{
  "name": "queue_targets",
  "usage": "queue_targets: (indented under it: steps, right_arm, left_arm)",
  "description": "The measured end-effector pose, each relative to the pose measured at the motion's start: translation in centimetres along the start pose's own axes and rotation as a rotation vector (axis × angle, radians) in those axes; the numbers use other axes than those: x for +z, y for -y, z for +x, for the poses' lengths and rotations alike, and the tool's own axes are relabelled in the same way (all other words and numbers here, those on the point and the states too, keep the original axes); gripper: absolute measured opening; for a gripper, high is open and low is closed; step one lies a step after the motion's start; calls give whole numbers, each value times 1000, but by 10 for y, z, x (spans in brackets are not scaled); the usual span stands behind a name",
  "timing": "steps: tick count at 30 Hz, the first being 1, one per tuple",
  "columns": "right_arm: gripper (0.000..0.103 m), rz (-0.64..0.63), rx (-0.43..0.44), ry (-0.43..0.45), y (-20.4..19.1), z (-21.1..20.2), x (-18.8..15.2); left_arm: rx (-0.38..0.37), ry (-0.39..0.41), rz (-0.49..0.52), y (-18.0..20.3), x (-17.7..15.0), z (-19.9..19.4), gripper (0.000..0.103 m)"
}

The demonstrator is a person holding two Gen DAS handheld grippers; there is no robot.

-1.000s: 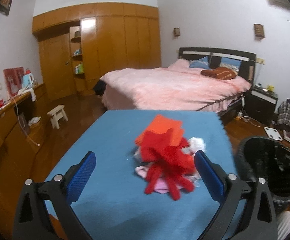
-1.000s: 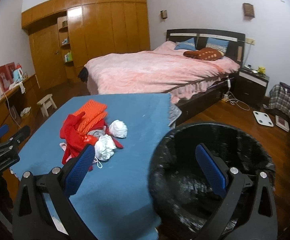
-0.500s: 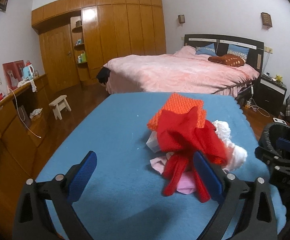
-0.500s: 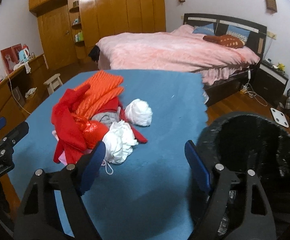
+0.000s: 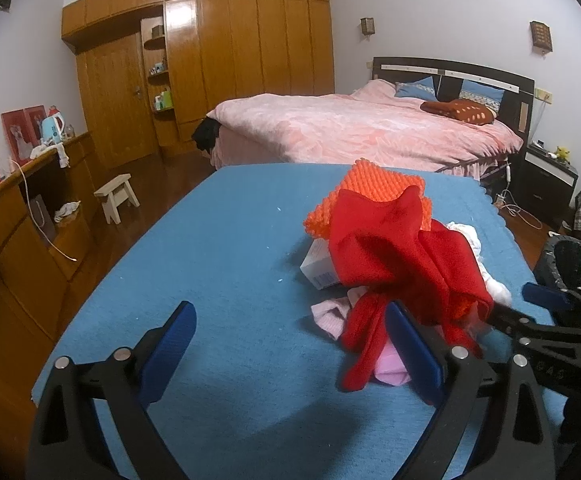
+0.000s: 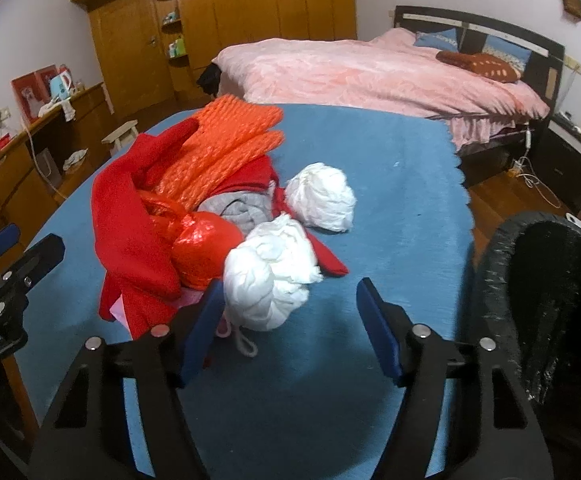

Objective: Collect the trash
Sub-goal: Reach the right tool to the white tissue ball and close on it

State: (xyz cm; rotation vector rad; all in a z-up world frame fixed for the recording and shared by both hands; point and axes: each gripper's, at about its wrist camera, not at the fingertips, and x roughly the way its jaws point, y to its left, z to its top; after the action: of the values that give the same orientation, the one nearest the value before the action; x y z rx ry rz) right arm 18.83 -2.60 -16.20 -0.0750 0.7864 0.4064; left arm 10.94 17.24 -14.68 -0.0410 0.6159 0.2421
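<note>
A heap of trash lies on the blue table [image 5: 218,280]: a red cloth [image 5: 390,256], an orange mesh [image 6: 226,148], a red plastic bag [image 6: 198,244], a small white box [image 5: 320,268] and two white paper wads. My left gripper [image 5: 290,344] stands open just short of the heap, its right finger beside the red cloth's hanging end. My right gripper [image 6: 290,332] is closing. The nearer white wad [image 6: 266,280] sits just beyond its left finger, and the pads do not press on it. The far wad [image 6: 322,196] lies apart.
A black-lined bin [image 6: 550,280] stands off the table's right edge, close to my right gripper. A pink bed [image 5: 350,128] fills the room behind, with a wooden wardrobe [image 5: 210,60], a long side counter [image 5: 10,208] at left and a small stool [image 5: 116,196].
Both grippers have come lower and closer to the heap. The right gripper swung left off the bin toward the near white wad, and its jaws have narrowed.
</note>
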Motion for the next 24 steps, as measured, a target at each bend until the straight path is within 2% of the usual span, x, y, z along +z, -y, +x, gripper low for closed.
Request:
queue_targets:
  steps: [1,6,8,9,10,11,17,24]
  right_arm:
    - [59,0,17,-12,-1,2,0]
    - [58,5,49,-53,-5,8,-5]
    - [47,0,51,-57,-7,10,-6]
    - [35,2,60,-61,-6,11,-6]
    - [29,6,80,-72,-5,12,-6]
    - [26,7,83,-75,-4,12,-6]
    - [24,29,77,-44,4,-6,-3]
    - [24,40,50,6,19,-28,5]
  left_arm:
    - [-3,1,0,0,1,0,93]
    - [-5,9,7,1,2,1,93]
    - [-7,3,8,3,0,2,93]
    - [-7,-1,8,3,0,3,93]
    - [-8,-3,9,3,0,3,93]
    - [-9,-3,9,3,1,3,93]
    - [-40,18,7,9,8,-4,92]
    - [-145,9,12,28,17,-5,74]
